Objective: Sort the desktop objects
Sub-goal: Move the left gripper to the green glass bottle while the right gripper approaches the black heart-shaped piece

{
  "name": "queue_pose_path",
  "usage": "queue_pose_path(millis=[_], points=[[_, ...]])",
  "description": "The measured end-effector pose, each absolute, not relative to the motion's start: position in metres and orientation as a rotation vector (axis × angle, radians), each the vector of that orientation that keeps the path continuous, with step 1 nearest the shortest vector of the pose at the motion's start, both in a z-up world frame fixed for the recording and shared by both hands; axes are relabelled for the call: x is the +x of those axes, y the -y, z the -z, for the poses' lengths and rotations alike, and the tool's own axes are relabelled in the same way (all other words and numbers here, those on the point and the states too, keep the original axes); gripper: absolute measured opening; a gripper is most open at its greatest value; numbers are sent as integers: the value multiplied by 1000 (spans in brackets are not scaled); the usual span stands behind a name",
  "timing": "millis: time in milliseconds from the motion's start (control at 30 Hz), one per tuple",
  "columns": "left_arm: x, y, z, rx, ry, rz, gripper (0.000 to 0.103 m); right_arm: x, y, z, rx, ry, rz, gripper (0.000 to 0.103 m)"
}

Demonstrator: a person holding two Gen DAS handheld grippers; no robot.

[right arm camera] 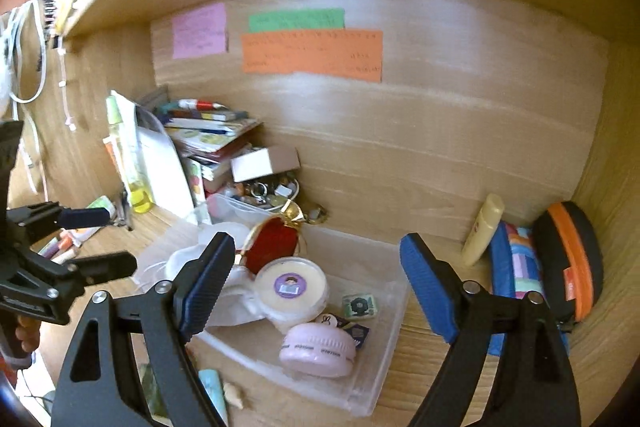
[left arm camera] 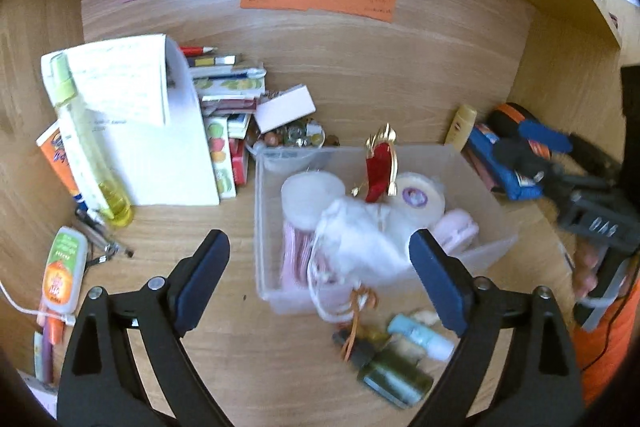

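Bottles (left arm camera: 394, 363) beside bin (left arm camera: 272, 291): small, light, slick; pinch mid-body. Left claw (left arm camera: 320, 275) and right claw (right arm camera: 316, 283) both released, empty.

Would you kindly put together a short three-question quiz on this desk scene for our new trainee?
1. True or false: both grippers are holding something.
2. Which item lies inside the clear plastic bin? A) pink round case B) yellow tube C) orange-trimmed pouch
3. Fill in: the three paper notes on the back panel are pink, green and ____.

Key:
1. False; the left gripper and right gripper both stand open and empty.
2. A
3. orange; see the orange note.
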State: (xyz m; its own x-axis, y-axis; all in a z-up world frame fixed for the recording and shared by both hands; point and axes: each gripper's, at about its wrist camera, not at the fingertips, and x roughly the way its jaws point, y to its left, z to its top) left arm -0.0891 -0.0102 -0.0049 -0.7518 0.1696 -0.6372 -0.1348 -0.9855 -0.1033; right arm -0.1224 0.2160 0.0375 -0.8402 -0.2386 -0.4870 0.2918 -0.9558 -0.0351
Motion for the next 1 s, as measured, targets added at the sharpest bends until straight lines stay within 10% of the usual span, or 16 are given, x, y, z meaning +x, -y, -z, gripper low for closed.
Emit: queue_pose_path(millis=[1000], points=[[-27, -37, 94, -1121, -14, -2658, 86, -51, -237, 76, 1181, -69, 2586, 80]])
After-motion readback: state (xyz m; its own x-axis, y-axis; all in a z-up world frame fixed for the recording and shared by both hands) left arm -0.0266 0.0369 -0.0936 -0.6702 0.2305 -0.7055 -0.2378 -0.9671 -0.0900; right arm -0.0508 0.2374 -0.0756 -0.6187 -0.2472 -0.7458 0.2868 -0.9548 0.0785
